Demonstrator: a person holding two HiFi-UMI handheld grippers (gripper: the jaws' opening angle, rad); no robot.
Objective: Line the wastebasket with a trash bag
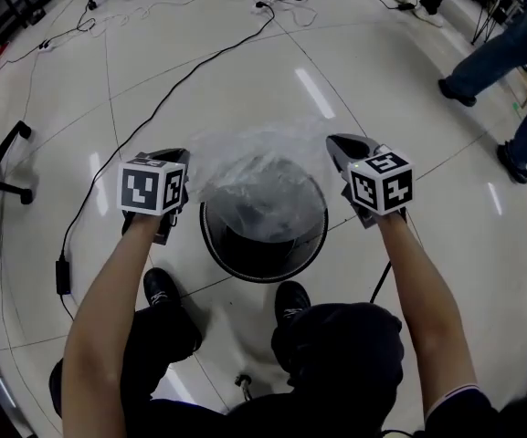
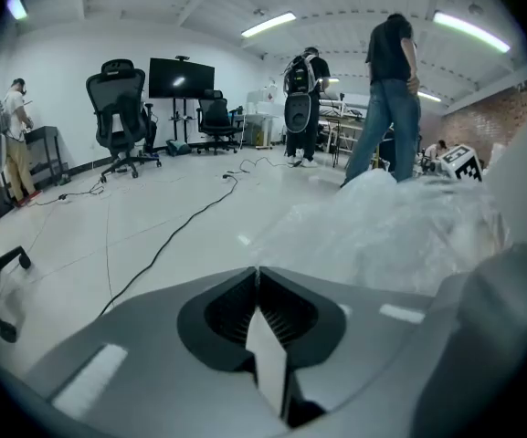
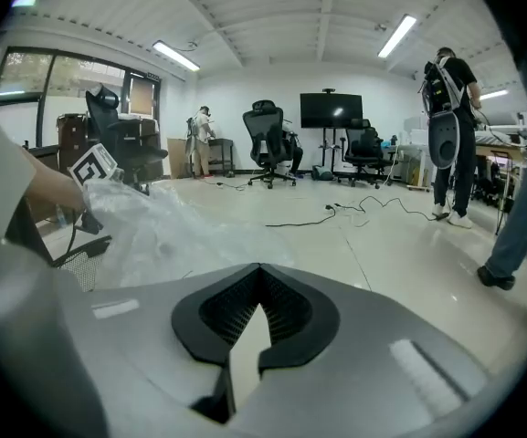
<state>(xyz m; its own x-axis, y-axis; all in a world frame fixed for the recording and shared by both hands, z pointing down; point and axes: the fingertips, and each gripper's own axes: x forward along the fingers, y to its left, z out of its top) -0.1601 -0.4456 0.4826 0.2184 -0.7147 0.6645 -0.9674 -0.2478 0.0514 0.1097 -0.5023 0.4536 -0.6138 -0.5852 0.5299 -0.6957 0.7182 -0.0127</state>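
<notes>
The clear, crinkled plastic trash bag [image 1: 261,167] is held spread over the round black wastebasket [image 1: 245,265] on the floor — squarely between the left hand-held gripper [image 1: 179,161] and the right hand-held gripper [image 1: 339,146], equally near each; both are pressed together, apparently pinching the film's opposite edges.

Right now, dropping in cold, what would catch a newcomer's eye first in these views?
A clear trash bag billows over the black wastebasket on the floor, at the centre of the head view. The left gripper and right gripper flank it, fingers shut on the bag's edges.
</notes>
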